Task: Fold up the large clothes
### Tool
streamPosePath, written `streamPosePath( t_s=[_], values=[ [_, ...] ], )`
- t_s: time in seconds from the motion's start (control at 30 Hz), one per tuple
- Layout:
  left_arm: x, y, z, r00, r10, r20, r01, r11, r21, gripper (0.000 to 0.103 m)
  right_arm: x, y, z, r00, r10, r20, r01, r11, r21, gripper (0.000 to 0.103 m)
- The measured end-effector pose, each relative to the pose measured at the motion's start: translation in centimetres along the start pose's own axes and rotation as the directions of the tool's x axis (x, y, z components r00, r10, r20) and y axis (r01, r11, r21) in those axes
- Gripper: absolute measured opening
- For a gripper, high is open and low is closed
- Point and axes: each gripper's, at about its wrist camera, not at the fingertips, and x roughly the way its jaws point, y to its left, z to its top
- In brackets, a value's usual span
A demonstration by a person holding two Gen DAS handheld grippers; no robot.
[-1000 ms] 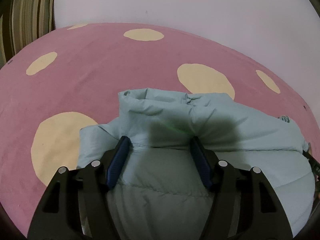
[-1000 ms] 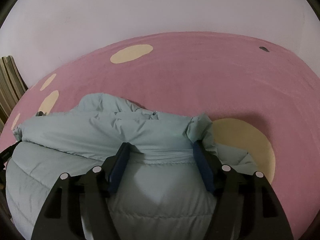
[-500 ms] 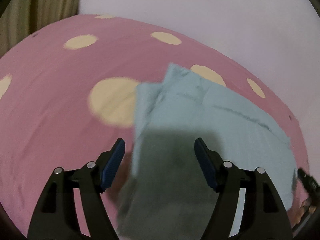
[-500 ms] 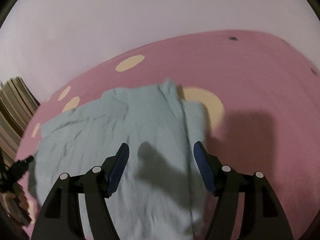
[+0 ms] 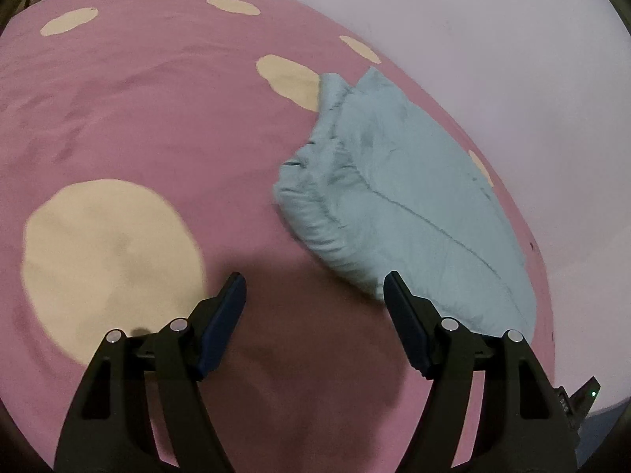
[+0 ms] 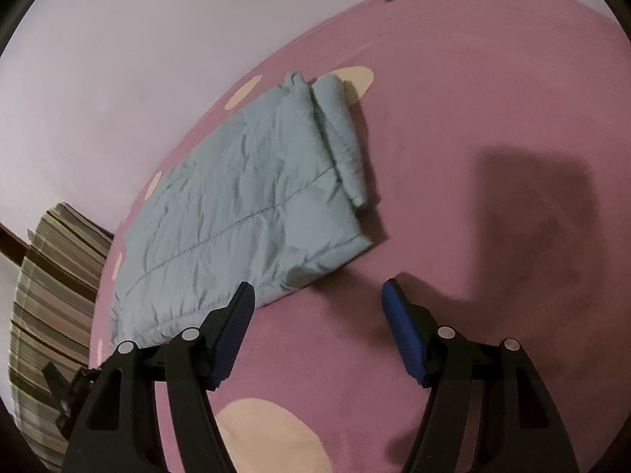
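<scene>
Pale blue quilted padded garment [image 6: 244, 213] lies folded into a long bundle on the pink bedcover with cream spots [image 5: 138, 126], near the wall edge. Left gripper [image 5: 313, 295] wide, jaws just been opening, nothing between; garment up-right of it. Right gripper [image 6: 317, 301] wide, empty; garment up-left, just beside its left finger. Long axis runs along the wall. Striped cloth [image 6: 47, 295] beyond; path unobstructed.

Left tongs [image 5: 313, 293] just opened wider, nothing between; right tongs [image 6: 317, 301] agape, empty
</scene>
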Motion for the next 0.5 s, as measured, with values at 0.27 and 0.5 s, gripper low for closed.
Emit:
streamPosePath(
  t_s=[0.27,0.5],
  values=[
    [2.7,-0.8,2.4,0.998,0.017,0.058,-0.012,0.996,-0.086,0.073,3.2,1.5,1.4,0.998,0.022,0.063,-0.027,0.997,0.076,0.068],
    [3.9,-0.6,4.1,0.997,0.040,0.069,-0.033,0.994,-0.101,0.026,4.3,1.7,2.6,0.994,0.012,0.112,-0.028,0.990,0.138,0.038]
  ],
)
